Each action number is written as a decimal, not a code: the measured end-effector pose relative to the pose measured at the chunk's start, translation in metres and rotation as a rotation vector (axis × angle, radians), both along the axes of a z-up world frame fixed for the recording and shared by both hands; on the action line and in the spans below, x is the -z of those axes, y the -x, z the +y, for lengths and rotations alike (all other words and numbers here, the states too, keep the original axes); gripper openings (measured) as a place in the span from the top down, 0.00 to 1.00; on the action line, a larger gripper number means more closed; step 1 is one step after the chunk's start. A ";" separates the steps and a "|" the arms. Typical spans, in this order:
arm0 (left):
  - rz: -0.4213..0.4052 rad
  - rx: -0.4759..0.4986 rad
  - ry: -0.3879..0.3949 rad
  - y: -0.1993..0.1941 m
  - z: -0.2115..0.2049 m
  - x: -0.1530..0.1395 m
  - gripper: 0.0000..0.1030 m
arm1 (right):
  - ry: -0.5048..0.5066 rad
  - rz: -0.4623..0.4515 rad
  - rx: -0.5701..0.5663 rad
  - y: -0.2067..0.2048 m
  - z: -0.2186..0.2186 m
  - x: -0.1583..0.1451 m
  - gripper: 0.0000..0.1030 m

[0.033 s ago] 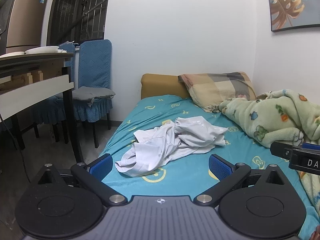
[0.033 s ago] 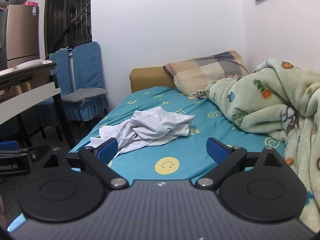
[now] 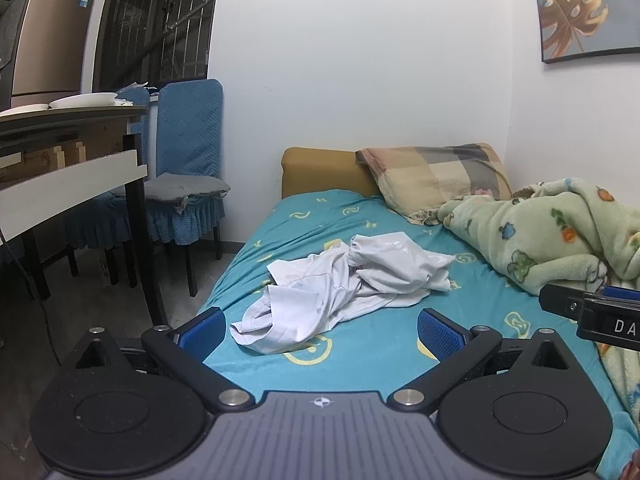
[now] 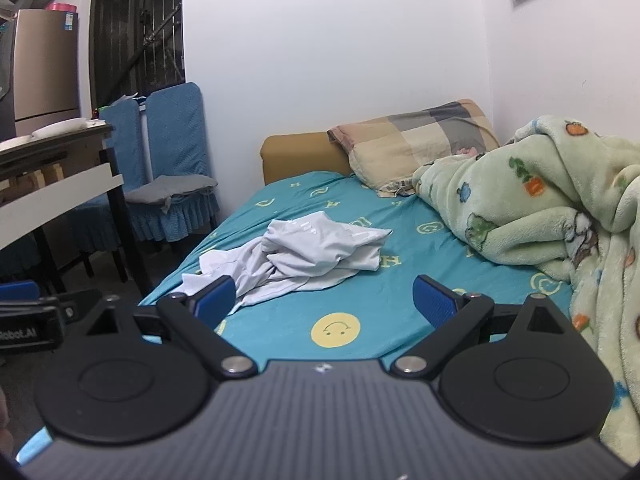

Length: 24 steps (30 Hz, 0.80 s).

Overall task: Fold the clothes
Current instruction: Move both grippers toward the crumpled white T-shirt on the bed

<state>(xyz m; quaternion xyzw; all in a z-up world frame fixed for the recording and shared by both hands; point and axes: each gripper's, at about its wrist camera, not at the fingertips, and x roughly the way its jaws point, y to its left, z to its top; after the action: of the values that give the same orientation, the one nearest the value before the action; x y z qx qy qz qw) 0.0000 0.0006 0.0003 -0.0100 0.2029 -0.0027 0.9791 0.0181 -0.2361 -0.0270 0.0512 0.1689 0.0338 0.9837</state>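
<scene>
A crumpled white garment (image 3: 340, 280) lies in a heap on the teal bed sheet (image 3: 392, 344); it also shows in the right wrist view (image 4: 304, 256). My left gripper (image 3: 320, 330) is open and empty, held at the foot of the bed just short of the garment. My right gripper (image 4: 324, 300) is open and empty, also at the foot of the bed, with its left fingertip (image 4: 216, 300) in front of the garment's near edge. The right gripper's side shows at the right edge of the left wrist view (image 3: 592, 312).
A green patterned blanket (image 4: 560, 216) is piled along the bed's right side by the wall. A checked pillow (image 3: 436, 176) and tan headboard (image 3: 320, 172) are at the far end. A table (image 3: 68, 152) and blue chairs (image 3: 184, 160) stand left of the bed.
</scene>
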 end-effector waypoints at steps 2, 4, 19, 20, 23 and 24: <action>-0.003 -0.004 0.001 0.000 0.002 -0.001 0.00 | 0.009 0.004 0.006 -0.001 -0.001 -0.002 0.06; -0.012 0.004 -0.007 0.002 0.002 -0.001 0.00 | 0.017 -0.003 0.015 -0.002 -0.006 -0.008 0.06; -0.005 -0.026 -0.013 0.002 0.003 0.002 0.00 | 0.019 -0.010 -0.002 0.002 -0.001 -0.002 0.06; -0.006 -0.028 -0.013 0.002 0.004 0.002 0.00 | 0.020 -0.013 -0.002 0.002 0.000 -0.002 0.06; -0.018 -0.032 -0.028 0.003 0.003 0.003 0.00 | -0.012 -0.012 -0.005 -0.004 -0.003 0.000 0.06; -0.023 -0.033 -0.036 0.003 0.003 0.003 0.00 | -0.025 -0.012 -0.006 -0.006 -0.004 0.000 0.06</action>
<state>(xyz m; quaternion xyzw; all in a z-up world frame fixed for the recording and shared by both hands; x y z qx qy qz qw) -0.0032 0.0031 -0.0030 0.0042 0.1917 0.0167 0.9813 0.0244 -0.2399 -0.0270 0.0628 0.1629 0.0389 0.9839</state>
